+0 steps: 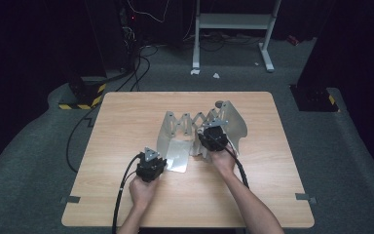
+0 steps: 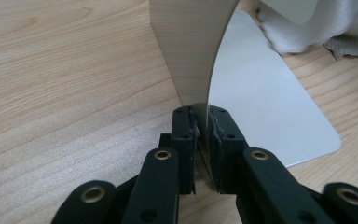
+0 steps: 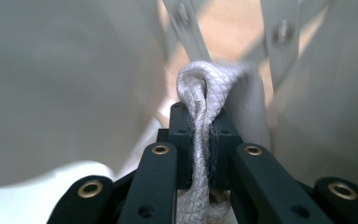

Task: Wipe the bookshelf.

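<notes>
While the room around lies dark, a pale wooden worktop (image 1: pixel 126 126) stands on grey carpet (image 1: pixel 29 161), with black cables (image 1: pixel 139 68) trailing to dark equipment behind and a white frame (image 1: pixel 268 44) at the back. Near the worktop's middle stands a metal folding rack (image 1: pixel 185 124), its flat plate (image 2: pixel 261 102) lying on the wood. The left gripper (image 1: pixel 151 165) has its fingers clenched on the rack's upright sheet edge. The right gripper (image 1: pixel 213 139), inside the rack, grasps a white cloth (image 3: pixel 200 93) between its fingers.
</notes>
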Available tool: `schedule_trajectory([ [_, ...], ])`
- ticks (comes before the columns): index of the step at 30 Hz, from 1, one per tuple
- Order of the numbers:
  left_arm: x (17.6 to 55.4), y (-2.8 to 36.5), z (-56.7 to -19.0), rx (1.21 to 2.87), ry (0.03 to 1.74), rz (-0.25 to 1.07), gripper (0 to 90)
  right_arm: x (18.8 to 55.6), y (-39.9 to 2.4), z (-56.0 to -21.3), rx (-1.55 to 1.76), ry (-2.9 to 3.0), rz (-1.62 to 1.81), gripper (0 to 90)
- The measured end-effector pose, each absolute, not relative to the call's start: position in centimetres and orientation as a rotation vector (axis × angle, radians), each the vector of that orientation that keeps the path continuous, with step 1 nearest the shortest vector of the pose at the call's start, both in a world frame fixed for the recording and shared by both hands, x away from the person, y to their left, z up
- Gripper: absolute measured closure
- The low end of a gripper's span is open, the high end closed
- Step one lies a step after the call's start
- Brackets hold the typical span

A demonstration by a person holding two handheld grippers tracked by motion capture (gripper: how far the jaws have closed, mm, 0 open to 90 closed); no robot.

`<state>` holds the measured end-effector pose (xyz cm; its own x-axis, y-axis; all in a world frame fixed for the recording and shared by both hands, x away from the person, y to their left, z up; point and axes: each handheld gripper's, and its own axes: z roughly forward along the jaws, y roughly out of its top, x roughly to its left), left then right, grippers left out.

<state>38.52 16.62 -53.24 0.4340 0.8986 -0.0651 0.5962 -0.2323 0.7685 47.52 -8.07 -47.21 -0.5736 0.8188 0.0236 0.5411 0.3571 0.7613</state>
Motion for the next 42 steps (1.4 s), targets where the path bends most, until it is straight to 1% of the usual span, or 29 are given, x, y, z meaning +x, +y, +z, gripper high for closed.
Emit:
schedule_trajectory([
  [6, 38.5, 16.6, -53.2, 1.942, 1.260, 0.516, 81.1, 46.1, -7.4, -43.6, 1.083, 2.240, 1.200, 83.0],
  [10, 38.5, 16.6, -53.2, 1.941, 1.260, 0.515, 80.8, 45.2, -6.7, -43.2, 1.020, 2.245, 1.189, 83.1],
  [25, 38.5, 16.6, -53.2, 1.943, 1.258, 0.521, 80.5, 42.6, -7.2, -47.4, 1.044, 2.332, 1.149, 83.0],
  [34, 38.5, 16.4, -53.2, 1.955, 1.251, 0.541, 80.2, 41.0, -9.0, -50.1, 1.095, 2.366, 1.132, 81.7],
  [38, 38.5, 16.4, -53.2, 1.954, 1.254, 0.546, 79.5, 40.6, -9.5, -51.0, 1.117, 2.374, 1.119, 75.9],
  [42, 38.5, 16.4, -53.2, 1.952, 1.261, 0.555, 77.4, 40.3, -10.1, -50.7, 1.127, 2.363, 1.155, 67.9],
])
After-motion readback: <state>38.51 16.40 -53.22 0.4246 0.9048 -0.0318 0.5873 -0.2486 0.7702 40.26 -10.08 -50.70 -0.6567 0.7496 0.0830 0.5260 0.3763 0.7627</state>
